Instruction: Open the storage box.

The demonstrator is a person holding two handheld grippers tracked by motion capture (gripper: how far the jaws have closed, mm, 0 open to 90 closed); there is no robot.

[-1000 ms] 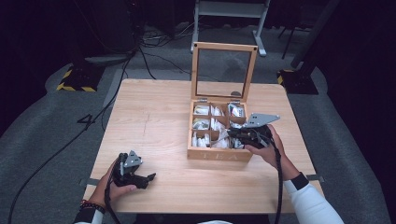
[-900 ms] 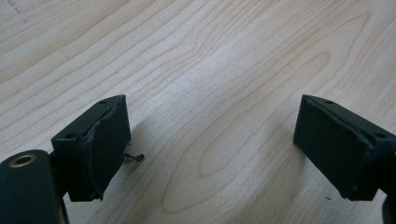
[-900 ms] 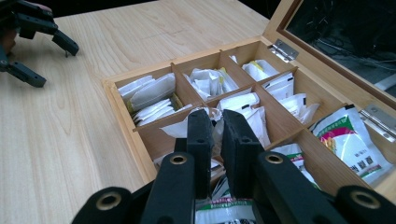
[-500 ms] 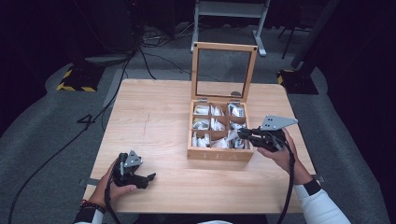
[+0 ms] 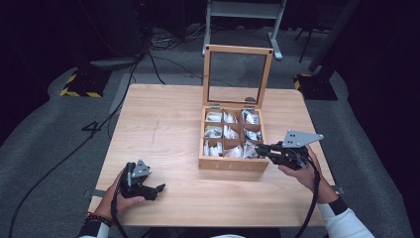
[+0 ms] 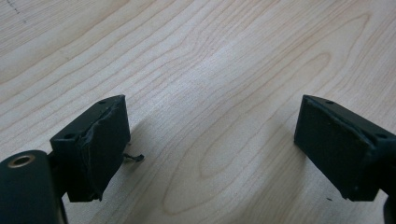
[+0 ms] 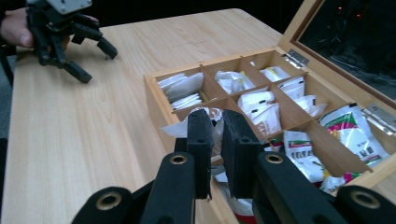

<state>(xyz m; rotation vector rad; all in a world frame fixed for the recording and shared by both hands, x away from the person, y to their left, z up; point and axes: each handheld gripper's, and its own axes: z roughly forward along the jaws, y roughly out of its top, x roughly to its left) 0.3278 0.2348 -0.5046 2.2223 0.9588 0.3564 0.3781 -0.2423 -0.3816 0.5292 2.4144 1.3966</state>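
Sachet (image 7: 212, 128) pinched in right claw (image 7: 215, 140) over tea box (image 5: 233, 163) front-right compartment; left claw (image 5: 157, 189) open, resting on table (image 5: 163, 124).

A light wooden desk (image 5: 168, 124) stood on grey carpet (image 5: 49, 144) in a dark room, black cables (image 5: 148, 54) trailing behind a metal stand (image 5: 242, 12)
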